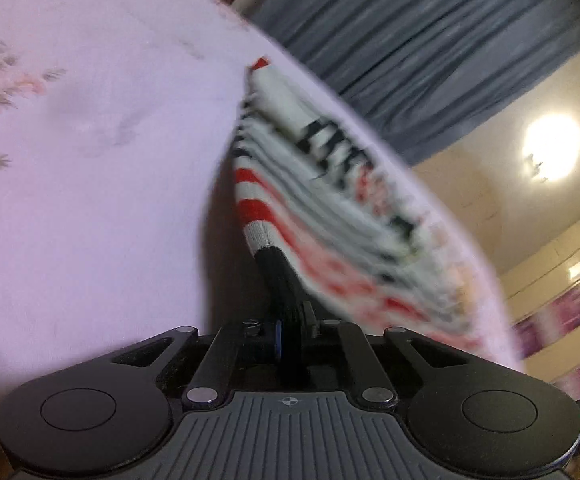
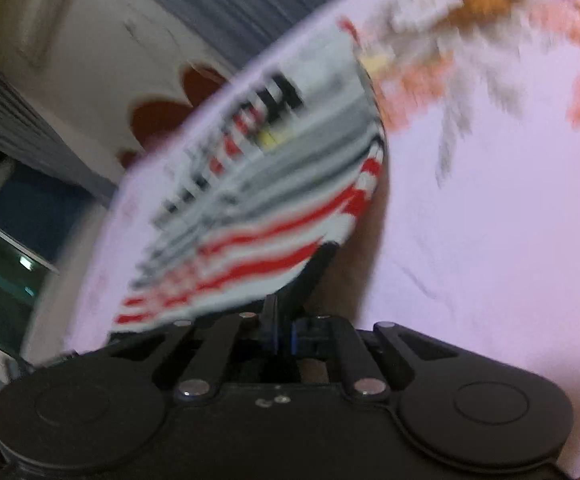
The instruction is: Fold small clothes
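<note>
Both the left gripper [image 1: 290, 320] and right gripper [image 2: 280, 316] are clamped on the striped garment [image 1: 290, 184], lifted just above the floral bedsheet [image 1: 90, 160]. Mid-fold, I judge; next it needs laying over flat.

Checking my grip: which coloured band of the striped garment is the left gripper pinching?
The black band at the garment's edge, clamped in the left gripper; red and white stripes lie beyond it.

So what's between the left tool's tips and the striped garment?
Nothing: the left tool is clamped on the striped garment's black hem, as the left wrist view shows.
</note>
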`<state>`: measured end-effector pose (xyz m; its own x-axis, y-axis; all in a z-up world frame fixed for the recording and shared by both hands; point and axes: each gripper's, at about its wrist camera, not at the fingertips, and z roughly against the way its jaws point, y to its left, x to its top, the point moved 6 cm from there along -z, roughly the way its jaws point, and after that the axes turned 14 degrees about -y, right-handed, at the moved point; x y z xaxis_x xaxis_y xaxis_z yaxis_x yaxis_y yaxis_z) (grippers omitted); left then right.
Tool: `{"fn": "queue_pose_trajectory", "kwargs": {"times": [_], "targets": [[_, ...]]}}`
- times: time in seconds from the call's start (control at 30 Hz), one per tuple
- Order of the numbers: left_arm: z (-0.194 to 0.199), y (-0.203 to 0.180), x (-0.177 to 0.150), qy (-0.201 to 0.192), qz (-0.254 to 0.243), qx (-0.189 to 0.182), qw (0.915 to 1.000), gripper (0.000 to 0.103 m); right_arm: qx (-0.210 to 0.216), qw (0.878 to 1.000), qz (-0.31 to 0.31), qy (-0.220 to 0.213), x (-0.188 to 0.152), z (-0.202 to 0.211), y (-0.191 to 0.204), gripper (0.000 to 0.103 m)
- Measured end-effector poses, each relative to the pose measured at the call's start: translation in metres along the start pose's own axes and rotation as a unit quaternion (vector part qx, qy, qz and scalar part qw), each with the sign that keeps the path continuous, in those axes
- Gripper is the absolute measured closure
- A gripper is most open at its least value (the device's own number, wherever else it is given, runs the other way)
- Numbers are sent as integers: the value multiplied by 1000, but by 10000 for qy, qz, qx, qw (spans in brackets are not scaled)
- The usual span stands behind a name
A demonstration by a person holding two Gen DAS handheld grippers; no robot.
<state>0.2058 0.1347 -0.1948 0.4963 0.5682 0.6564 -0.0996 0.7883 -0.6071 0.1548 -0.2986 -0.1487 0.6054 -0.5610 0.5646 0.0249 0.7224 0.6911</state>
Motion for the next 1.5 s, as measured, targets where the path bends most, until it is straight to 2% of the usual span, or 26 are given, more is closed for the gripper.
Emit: {"fn": "queue_pose_trajectory", "kwargs": {"times": [0.03, 0.1, 0.23, 0.3, 0.47, 0.57, 0.7, 0.83, 0.97, 1.17, 1.27, 1.37, 1.4, 1.43, 1.47, 1.5], "targets": [[-9, 5, -8, 226, -97, 196, 9995, 96, -170, 9996, 178, 130, -3, -4, -4, 98], [-11, 5, -9, 140, 5, 208, 9997, 96, -542, 9957, 348, 669, -19, -21, -18, 98], [-4, -4, 1, -155, 129, 169, 9997, 96, -235, 9993, 126, 276, -2, -14, -8, 98], [-1, -8, 10, -313, 265, 142, 9991, 96, -159, 9995, 258, 132, 10, -12, -2, 98], [-2, -21, 55, -842, 546, -134, 9949, 96, -11, 9979, 524, -371, 50, -21, 19, 98], [-19, -39, 88, -1121, 515, -359, 9917, 96, 14, 9958, 568, -719, 82, -41, 27, 98], [-66, -60, 140, -1334, 534, -573, 9880, 96, -42, 9929, 586, -1039, 128, -79, 34, 98], [-133, -69, 184, -1283, 514, -586, 9887, 96, -106, 9925, 491, -1115, 173, -124, 36, 98], [-199, -70, 210, -971, 394, -423, 9936, 96, -277, 9942, 360, -973, 206, -178, 28, 98], [-281, -56, 215, -346, 190, -51, 9992, 96, -715, 9962, 37, -492, 217, -258, -11, 98], [-299, -52, 217, -312, 210, -221, 9990, 96, -955, 9953, -11, -188, 214, -292, -29, 97], [-307, -49, 223, -461, 619, -508, 9957, 95, -1006, 9945, -213, -188, 215, -314, -40, 92], [-311, -48, 223, -480, 710, -564, 9947, 86, -1014, 9941, -240, -296, 217, -317, -41, 89], [-314, -48, 225, -527, 706, -566, 9945, 77, -1012, 9936, -278, -427, 220, -320, -42, 81], [-316, -47, 227, -632, 665, -537, 9943, 52, -1002, 9931, -306, -534, 222, -323, -43, 71], [-317, -46, 230, -754, 632, -480, 9940, 32, -990, 9926, -305, -632, 224, -324, -42, 65]]}}
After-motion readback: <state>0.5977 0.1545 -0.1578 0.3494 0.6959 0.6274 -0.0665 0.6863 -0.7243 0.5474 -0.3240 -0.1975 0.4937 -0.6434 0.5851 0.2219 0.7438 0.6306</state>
